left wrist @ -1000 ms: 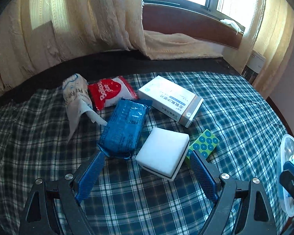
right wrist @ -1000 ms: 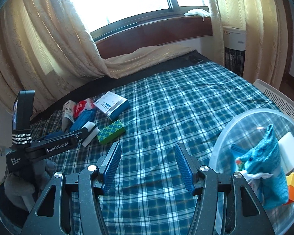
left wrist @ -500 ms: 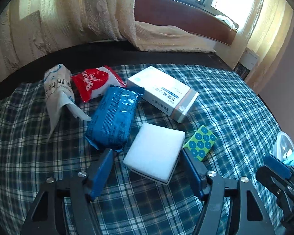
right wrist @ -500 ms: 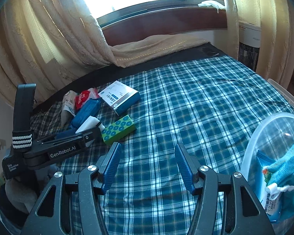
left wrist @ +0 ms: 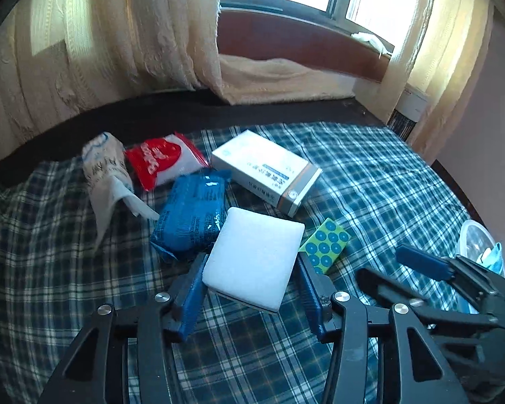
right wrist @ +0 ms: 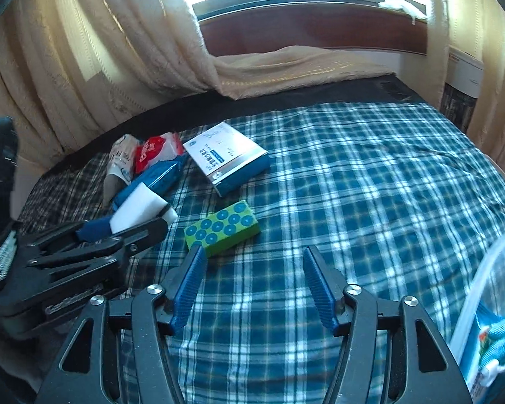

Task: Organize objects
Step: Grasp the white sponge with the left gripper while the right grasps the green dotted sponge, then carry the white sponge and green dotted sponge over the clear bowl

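Note:
A white sponge [left wrist: 259, 242] lies on the plaid bedcover [left wrist: 387, 185] between the blue pads of my left gripper [left wrist: 251, 269]. The jaws are closing and the pads touch its two sides. Behind it sit a blue packet [left wrist: 188, 215], a red packet [left wrist: 161, 161], a crumpled white pack [left wrist: 106, 168] and a white box [left wrist: 266, 171]. A green box with blue dots [right wrist: 222, 227] lies just ahead of the left finger of my right gripper [right wrist: 252, 256]. That gripper's jaws are opening, with only bedcover between them.
A clear round container [right wrist: 474, 289] holding a blue cloth and other items stands at the right edge. Cream curtains [right wrist: 101, 67] and a dark wooden sill [right wrist: 303, 33] close off the far side. Bare plaid cover [right wrist: 370, 175] stretches to the right of the objects.
My left jaws have closed in from wide apart onto the sponge's sides. My right gripper has swung left toward the green dotted box, leaving the container at the frame's edge, and has widened slightly.

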Motion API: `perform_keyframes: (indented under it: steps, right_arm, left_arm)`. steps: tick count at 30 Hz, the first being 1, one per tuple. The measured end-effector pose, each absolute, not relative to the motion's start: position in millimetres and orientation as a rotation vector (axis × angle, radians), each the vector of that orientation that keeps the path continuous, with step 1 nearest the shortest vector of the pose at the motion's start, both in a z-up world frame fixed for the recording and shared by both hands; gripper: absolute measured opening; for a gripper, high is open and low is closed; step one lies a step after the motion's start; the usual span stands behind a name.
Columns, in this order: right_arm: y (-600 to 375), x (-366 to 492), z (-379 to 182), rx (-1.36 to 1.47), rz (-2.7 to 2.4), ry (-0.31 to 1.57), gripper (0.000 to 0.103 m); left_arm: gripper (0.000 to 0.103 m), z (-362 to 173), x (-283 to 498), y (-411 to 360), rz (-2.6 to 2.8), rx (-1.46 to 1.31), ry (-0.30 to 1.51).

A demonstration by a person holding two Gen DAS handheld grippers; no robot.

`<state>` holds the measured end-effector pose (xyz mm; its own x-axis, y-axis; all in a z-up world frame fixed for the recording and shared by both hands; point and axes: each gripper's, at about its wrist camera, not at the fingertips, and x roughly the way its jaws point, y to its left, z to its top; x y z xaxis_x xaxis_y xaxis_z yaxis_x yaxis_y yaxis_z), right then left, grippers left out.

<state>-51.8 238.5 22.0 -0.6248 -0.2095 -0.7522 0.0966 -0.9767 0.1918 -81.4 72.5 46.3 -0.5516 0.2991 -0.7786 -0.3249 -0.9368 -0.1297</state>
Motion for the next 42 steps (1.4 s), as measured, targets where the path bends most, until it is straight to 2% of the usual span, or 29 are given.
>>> perform_keyframes:
  steps: [22,29,31,32,42]
  right_arm:
    - [196,-85,-1,1.297,-2.604,0.053,0.073]
    - [191,-86,-3,1.275,-2.623,0.116,0.073]
    - [190,-85,-3,1.267,-2.633,0.125,0.07]
    - [191,-84,-3,1.265,-2.642,0.131,0.066]
    - [202,-74,6,1.241,-2.662,0.05,0.065]
  left_arm:
    - [0.053,70,-90,37,2.597,-1.214,-0.078]
    - [0.053,76,-87,35,2.605,-1.193,-0.088]
    - [0.053,77,-87,35,2.608,-1.185,-0.09]
    - [0.053,78,-87,35,2.609,-1.183,-0.091]
    - [0.053,82,-85,34,2.612,-1.167,-0.097]
